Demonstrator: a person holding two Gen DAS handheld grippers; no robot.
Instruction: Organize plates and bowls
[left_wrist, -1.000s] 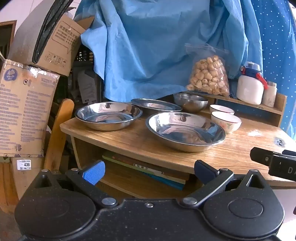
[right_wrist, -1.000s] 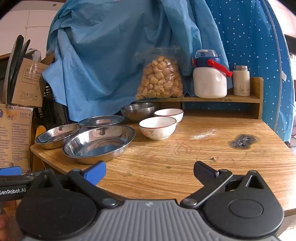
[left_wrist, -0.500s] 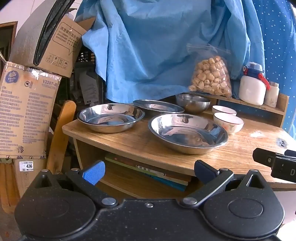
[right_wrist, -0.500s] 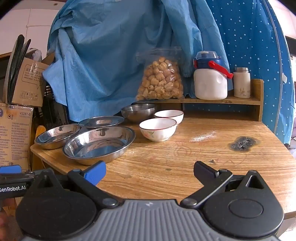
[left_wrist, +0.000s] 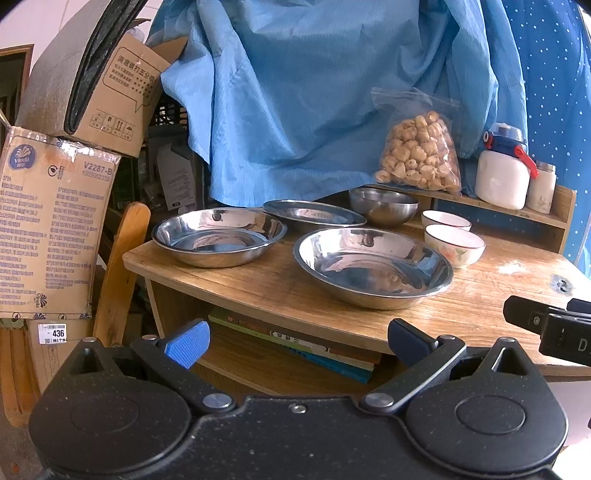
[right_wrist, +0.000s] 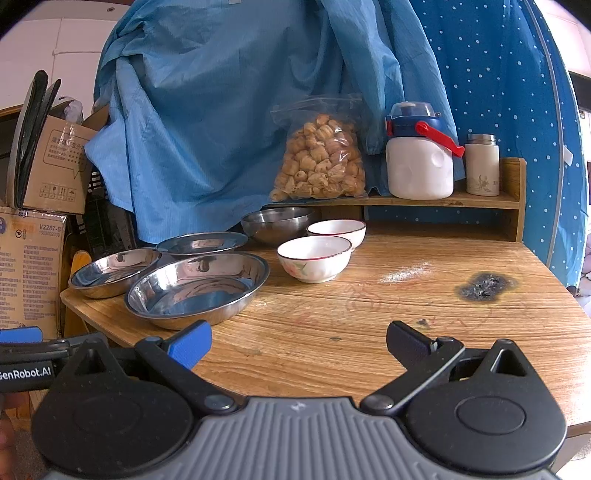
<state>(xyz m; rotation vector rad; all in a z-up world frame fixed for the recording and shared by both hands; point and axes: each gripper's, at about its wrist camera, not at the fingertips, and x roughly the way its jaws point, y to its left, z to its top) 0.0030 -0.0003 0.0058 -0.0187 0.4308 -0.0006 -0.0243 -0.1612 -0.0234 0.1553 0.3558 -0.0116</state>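
Blue pads: your left gripper (left_wrist: 297, 341) has them spread wide, nothing between; it hangs short of the table edge, off the wood.
Right claw: your right gripper (right_wrist: 299, 343) is spread the same way, empty, low over the near part of the wooden table (right_wrist: 369, 325).
Cross view: the right gripper's black body shows at the right edge of the left wrist view; the left one pokes in at the left edge of the right wrist view.
Nearest dish: large steel plate (left_wrist: 373, 267) sits ahead and slightly right of the left claw, ahead-left of the right claw (right_wrist: 197, 288).
Second plate: steel plate (left_wrist: 218, 236) ahead-left of the left claw, near the table corner, just beside the large one; contact unclear.
Third plate: flat steel plate (left_wrist: 314, 215) behind those two.
Steel bowl: steel bowl (left_wrist: 383, 206) farther back, right of the flat plate, under the shelf edge.
White bowls: near white bowl (right_wrist: 314, 258) straight ahead of the right claw, far white bowl (right_wrist: 337, 232) just behind it; whether they touch, can't tell.
Shelf: wooden shelf (right_wrist: 480, 201) at the back carries a snack bag (right_wrist: 319, 158), a white jug (right_wrist: 419, 162) and a small flask (right_wrist: 481, 164).
Backdrop: blue cloth (left_wrist: 332, 92) hangs behind everything.
Left side: cardboard boxes (left_wrist: 51, 229) stacked beyond the table's left end.
Below: books (left_wrist: 295, 345) on the under-shelf, right ahead of the left claw.
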